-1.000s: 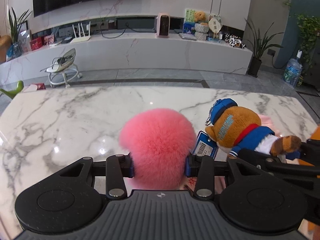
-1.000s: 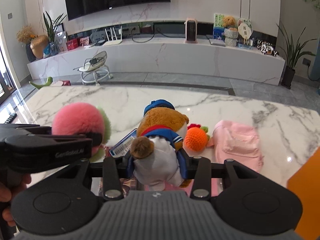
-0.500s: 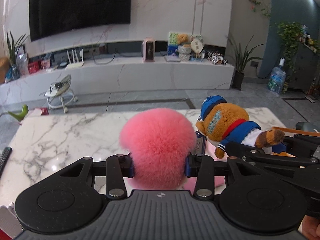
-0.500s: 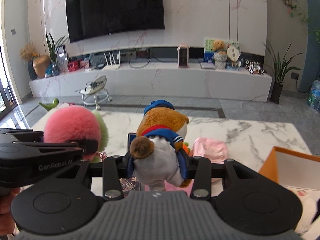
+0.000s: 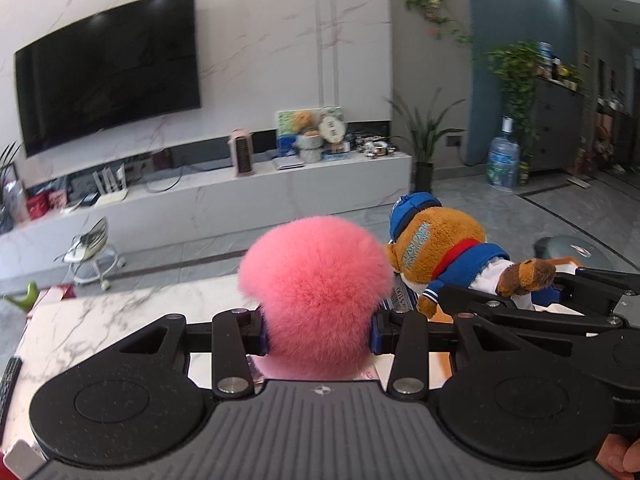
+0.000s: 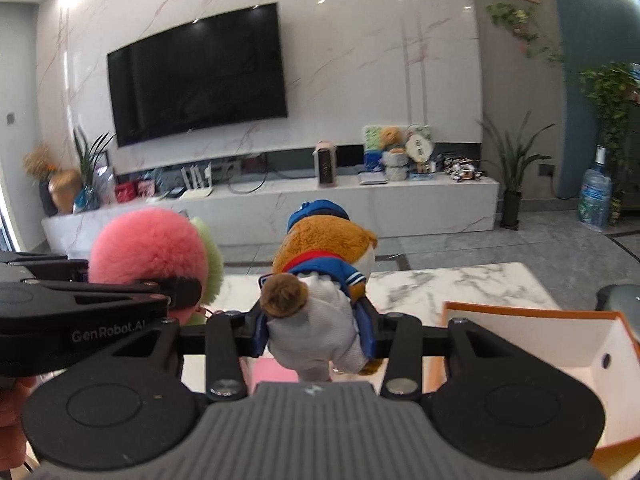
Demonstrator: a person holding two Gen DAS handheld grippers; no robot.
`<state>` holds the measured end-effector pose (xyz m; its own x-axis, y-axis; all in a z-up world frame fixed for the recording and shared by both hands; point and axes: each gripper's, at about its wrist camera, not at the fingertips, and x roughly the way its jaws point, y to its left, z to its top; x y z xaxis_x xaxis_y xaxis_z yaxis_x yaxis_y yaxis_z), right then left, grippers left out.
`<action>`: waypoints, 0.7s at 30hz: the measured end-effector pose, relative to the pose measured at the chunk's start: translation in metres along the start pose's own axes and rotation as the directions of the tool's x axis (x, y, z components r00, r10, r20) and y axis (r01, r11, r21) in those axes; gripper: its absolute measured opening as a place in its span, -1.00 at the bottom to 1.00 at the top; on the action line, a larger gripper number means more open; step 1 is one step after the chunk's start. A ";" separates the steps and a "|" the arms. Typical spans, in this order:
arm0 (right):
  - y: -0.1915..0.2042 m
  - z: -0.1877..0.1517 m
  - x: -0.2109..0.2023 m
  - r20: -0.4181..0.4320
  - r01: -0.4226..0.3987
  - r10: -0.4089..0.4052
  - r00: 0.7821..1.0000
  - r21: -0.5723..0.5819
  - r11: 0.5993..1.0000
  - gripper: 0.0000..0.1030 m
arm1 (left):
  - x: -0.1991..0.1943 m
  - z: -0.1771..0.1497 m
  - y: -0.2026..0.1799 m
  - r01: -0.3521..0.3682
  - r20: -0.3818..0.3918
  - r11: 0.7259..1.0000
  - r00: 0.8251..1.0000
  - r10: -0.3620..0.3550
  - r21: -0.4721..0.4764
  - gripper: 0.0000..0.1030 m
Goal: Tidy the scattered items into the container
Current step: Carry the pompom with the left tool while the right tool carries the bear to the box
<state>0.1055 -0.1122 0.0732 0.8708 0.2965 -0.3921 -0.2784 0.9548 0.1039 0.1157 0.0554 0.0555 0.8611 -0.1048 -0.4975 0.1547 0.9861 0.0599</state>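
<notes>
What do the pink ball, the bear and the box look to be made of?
Pink ball: long soft fur, likely synthetic, fuzzy outline. Bear: short plush with knit cloth clothes, weave visible. Box: probably stiff card, thin straight walls, matte white inside, orange edge.

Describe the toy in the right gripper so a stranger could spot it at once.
Start at the marble table in front of the TV wall; two grippers hang above it, each shut on a plush. The right gripper, next to the orange box, clamps a brown bear. Unlike the plain pink fluffy ball beside it, the bear wears a blue cap, blue jacket and red collar.
</notes>
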 end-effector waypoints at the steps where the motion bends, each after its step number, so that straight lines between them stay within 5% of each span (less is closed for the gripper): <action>1: -0.006 -0.001 -0.005 0.007 0.008 -0.008 1.000 0.011 1.000 -0.12 | -0.002 0.001 -0.008 0.008 0.003 1.000 1.000 -0.008 0.014 -0.06; 10: -0.075 -0.009 -0.042 0.046 0.087 -0.092 0.995 0.111 0.990 -0.12 | 0.003 0.017 -0.093 0.109 0.020 0.985 0.993 -0.113 0.133 -0.06; 21: -0.175 -0.017 -0.056 0.015 0.207 -0.212 0.977 0.172 0.963 -0.11 | 0.041 0.025 -0.187 0.269 -0.008 0.935 0.961 -0.275 0.232 -0.06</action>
<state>0.0991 -0.2964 0.0614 0.9161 0.0872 -0.3913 -0.0186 0.9842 0.1759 0.1346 -0.1364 0.0456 0.7815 -0.3708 -0.5018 0.4889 0.8636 0.1231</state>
